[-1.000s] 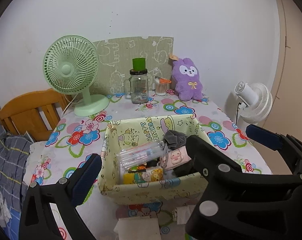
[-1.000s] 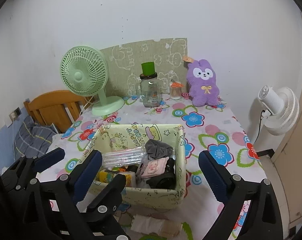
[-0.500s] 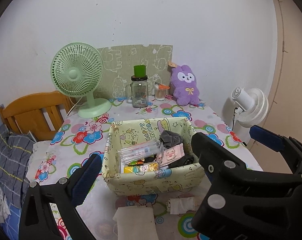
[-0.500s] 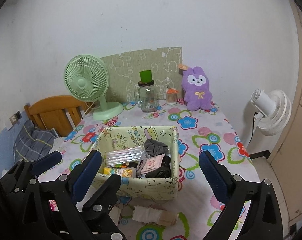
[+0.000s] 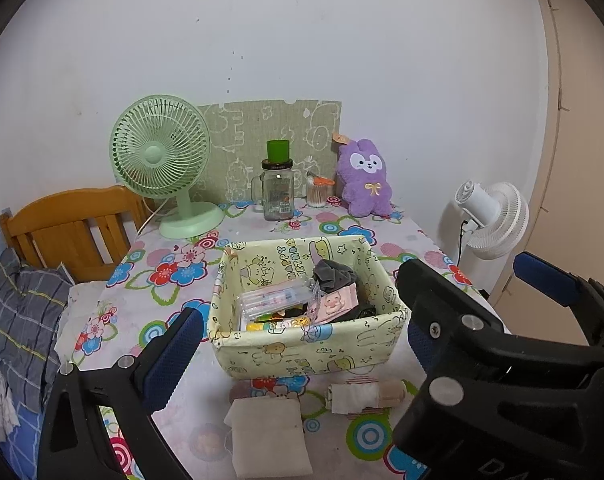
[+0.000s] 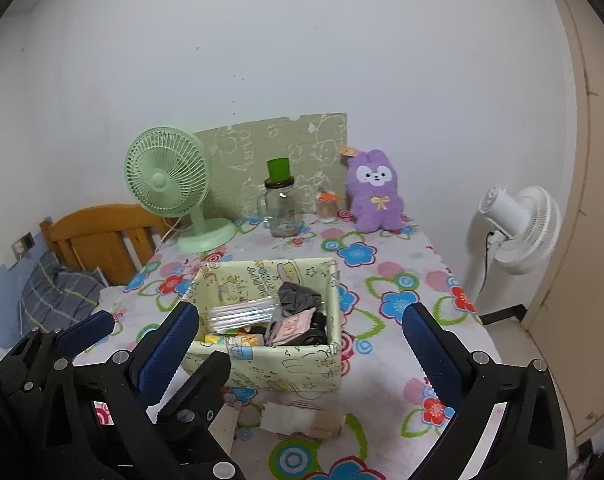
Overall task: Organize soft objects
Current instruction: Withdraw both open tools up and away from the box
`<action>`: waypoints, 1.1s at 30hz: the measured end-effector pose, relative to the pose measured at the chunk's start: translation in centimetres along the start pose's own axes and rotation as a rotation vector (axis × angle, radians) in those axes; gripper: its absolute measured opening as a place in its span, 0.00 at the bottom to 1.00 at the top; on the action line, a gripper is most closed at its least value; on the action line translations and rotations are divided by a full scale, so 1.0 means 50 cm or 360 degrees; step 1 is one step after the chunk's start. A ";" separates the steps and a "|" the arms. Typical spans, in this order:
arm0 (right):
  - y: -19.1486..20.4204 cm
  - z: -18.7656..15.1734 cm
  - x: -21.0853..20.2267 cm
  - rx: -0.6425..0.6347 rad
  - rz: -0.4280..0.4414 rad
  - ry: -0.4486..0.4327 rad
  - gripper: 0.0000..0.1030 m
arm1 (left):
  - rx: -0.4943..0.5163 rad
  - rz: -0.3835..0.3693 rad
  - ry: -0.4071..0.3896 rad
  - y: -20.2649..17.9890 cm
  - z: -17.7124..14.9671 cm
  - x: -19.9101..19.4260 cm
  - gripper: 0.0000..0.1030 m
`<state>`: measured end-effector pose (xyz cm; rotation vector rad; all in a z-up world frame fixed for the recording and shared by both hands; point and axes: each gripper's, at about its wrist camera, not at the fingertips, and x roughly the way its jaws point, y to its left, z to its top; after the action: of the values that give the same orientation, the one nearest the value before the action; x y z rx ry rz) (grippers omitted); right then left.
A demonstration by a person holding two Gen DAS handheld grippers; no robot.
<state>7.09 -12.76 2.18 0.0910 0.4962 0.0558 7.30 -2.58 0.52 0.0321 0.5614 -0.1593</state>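
With both my left gripper (image 5: 297,344) and right gripper (image 6: 299,344) spread wide and empty, jaws just opening, I judge I'm between picks: next, reach the folded cloth (image 5: 267,436) at six o'clock from the filled basket (image 5: 302,346).

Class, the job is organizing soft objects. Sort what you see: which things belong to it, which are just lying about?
Job:
fabric box
folded white cloth
rolled cloth
grey cloth
plush rabbit

Lying about:
green fan
glass jar
white fan
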 end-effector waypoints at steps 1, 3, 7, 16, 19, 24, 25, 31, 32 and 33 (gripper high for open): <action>0.000 -0.002 -0.004 0.0002 -0.0003 -0.0002 1.00 | 0.0000 0.0003 -0.0005 -0.001 -0.002 -0.004 1.00; -0.001 -0.005 -0.011 0.0007 -0.0013 -0.0007 1.00 | -0.0002 0.0011 -0.0016 -0.002 -0.007 -0.012 1.00; -0.003 -0.015 -0.024 0.0025 -0.0029 -0.0020 1.00 | -0.0015 0.0021 -0.0020 -0.001 -0.017 -0.023 1.00; -0.003 -0.043 -0.035 0.0018 -0.0048 -0.0003 1.00 | -0.0035 0.0082 -0.0034 0.002 -0.045 -0.035 1.00; -0.002 -0.054 -0.038 0.0014 -0.0054 0.0001 1.00 | -0.0046 0.0073 -0.0024 0.002 -0.058 -0.032 1.00; -0.002 -0.077 -0.028 0.0003 -0.0045 0.0040 1.00 | -0.0042 0.0082 -0.0009 0.003 -0.083 -0.024 1.00; -0.001 -0.080 -0.027 0.0001 -0.0042 0.0045 1.00 | -0.0047 0.0080 -0.0006 0.005 -0.088 -0.022 1.00; 0.005 -0.108 -0.015 -0.0018 0.0002 0.0049 1.00 | -0.0060 0.0111 -0.0017 0.010 -0.116 -0.016 1.00; 0.006 -0.112 -0.013 -0.0027 0.0004 0.0045 1.00 | -0.0061 0.0113 -0.0015 0.010 -0.119 -0.014 1.00; 0.007 -0.117 -0.010 -0.0032 0.0002 0.0045 1.00 | -0.0067 0.0110 -0.0006 0.011 -0.125 -0.009 1.00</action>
<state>3.84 -12.02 -2.65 0.0711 0.5239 0.0634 3.70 -1.49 -4.53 0.0101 0.5592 -0.0801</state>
